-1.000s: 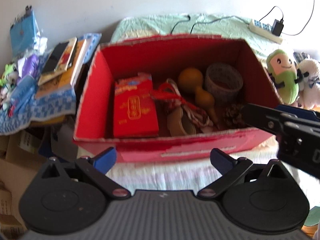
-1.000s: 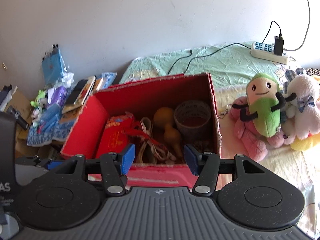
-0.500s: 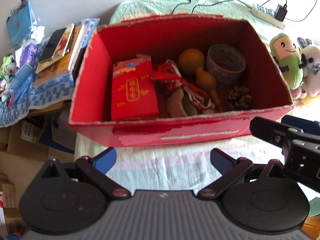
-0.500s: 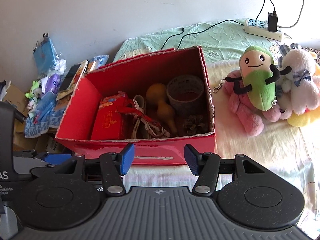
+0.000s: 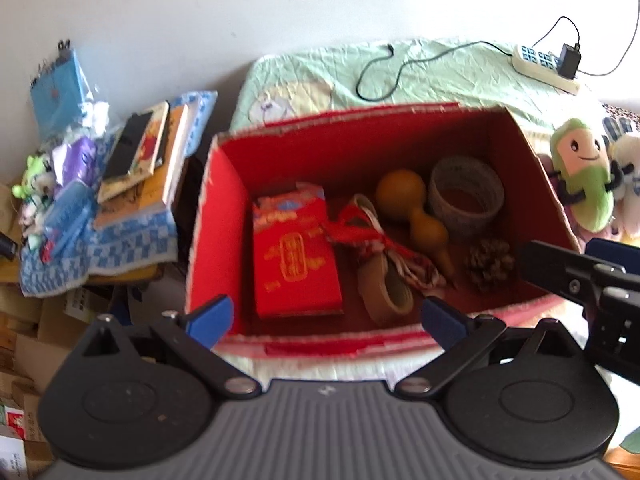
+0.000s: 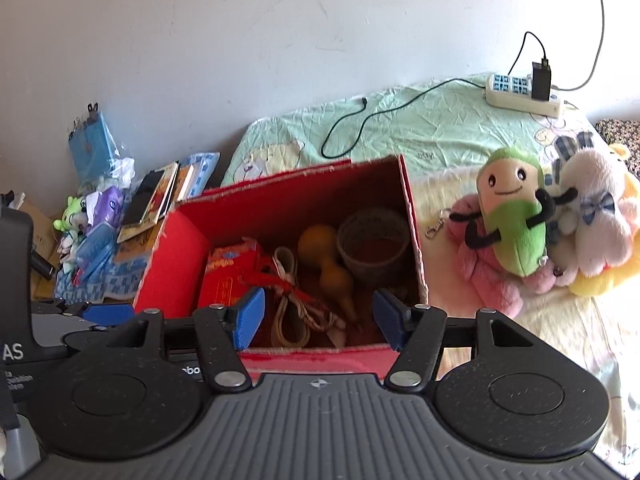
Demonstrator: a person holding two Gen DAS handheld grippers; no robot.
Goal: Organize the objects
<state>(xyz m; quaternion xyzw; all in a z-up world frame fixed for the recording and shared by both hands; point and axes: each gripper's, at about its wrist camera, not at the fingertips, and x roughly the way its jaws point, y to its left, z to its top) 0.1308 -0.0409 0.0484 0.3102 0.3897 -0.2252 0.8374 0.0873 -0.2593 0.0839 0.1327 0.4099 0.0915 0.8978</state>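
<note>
Red box [image 5: 216,216], open-topped, on the bed; every position below is given relative to it. I hold the left gripper [image 5: 326,318] just above its near rim, fingers spread wide and carrying nothing. The right gripper [image 6: 318,316] hovers at the same near rim, likewise released and empty, its blue pads framing the interior.

Inside the box, at the left wall, a red packet [image 5: 296,264] lies flat, probably so that it takes up only floor space. In the middle, red cord [image 5: 376,240] is tangled over tape rolls [image 5: 386,292]. A brown gourd [image 5: 412,208] lies toward the back, with a woven cup [image 5: 466,196] upright at the back right corner, and a pinecone [image 5: 490,264] in front of the cup; in the blurred left view I take it for a pinecone, not with certainty.

Outside the box, to its right, plush toys [image 6: 516,224] are heaped together on the bedding. To its left, stacked books [image 5: 140,156] rest on a blue checked cloth. Behind it, a power strip [image 6: 520,94] lies on the green sheet.

Judgement: both grippers are open because no item has been selected; the plush toys look the likeliest items left to store.
</note>
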